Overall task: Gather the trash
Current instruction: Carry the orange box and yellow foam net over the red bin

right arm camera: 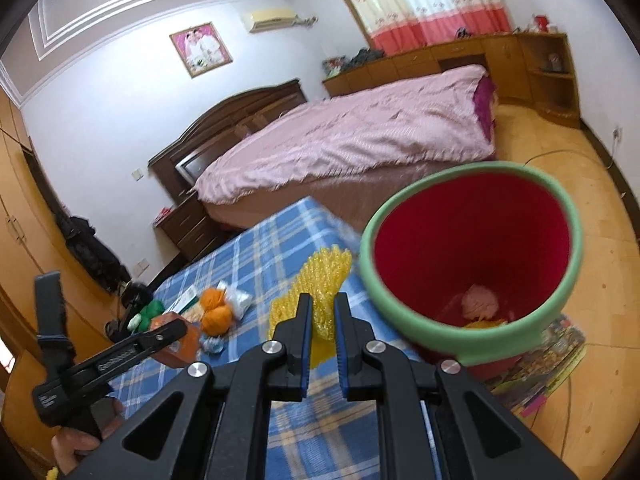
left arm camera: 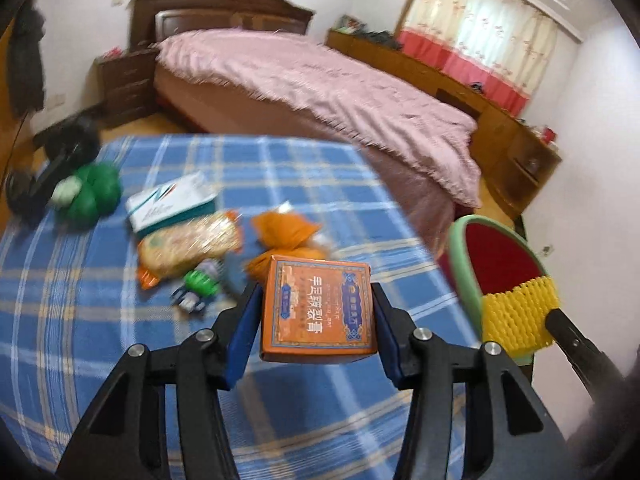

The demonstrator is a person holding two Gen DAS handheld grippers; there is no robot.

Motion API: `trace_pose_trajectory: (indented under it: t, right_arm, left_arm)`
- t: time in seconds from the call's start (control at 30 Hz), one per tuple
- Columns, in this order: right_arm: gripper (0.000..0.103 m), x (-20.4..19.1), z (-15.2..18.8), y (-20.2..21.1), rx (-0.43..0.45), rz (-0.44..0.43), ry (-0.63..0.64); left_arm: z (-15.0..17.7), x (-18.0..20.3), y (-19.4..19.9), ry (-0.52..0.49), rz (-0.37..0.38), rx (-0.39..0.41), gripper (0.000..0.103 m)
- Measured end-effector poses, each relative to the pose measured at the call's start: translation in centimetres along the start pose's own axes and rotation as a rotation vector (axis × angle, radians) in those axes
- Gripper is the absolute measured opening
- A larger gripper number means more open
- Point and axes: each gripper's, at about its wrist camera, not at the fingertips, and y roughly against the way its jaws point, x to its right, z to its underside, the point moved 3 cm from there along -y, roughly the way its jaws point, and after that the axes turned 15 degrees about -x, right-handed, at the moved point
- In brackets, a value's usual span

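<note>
My left gripper (left arm camera: 316, 288) is shut on an orange box (left arm camera: 318, 312) with printed characters, held above the blue plaid table (left arm camera: 120, 340). My right gripper (right arm camera: 323, 300) is shut on a yellow foam net (right arm camera: 320, 284), beside a red bin with a green rim (right arm camera: 472, 248). The bin stands off the table's right edge and holds a pink scrap and something yellow. In the left wrist view the net (left arm camera: 516, 312) and bin (left arm camera: 500, 256) show at the right. The left gripper with its orange box (right arm camera: 176, 340) shows at the lower left of the right wrist view.
On the table lie a white and teal box (left arm camera: 172, 204), an orange snack packet (left arm camera: 188, 244), an orange bag (left arm camera: 288, 232), a green crumpled bag (left arm camera: 88, 196) and a small green-capped item (left arm camera: 200, 284). A bed with a pink cover (left arm camera: 320, 92) stands behind. A colourful mat (right arm camera: 540, 364) lies under the bin.
</note>
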Motion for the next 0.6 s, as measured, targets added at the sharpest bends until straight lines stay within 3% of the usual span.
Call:
trace_pose_trajectory:
  t: [0.3, 0.6]
  right_arm:
    - [0.012, 1.6, -2.0, 3.8, 0.129, 0.101, -0.004]
    - [0.012, 5.2, -3.8, 5.1, 0.157, 0.198, -0.033]
  left_arm:
    - [-2.4, 7.6, 1.5, -0.196, 0.07, 0.08, 0.053]
    - [-3.8, 15.0, -0.3, -0.325, 0.143, 0.099, 0.053]
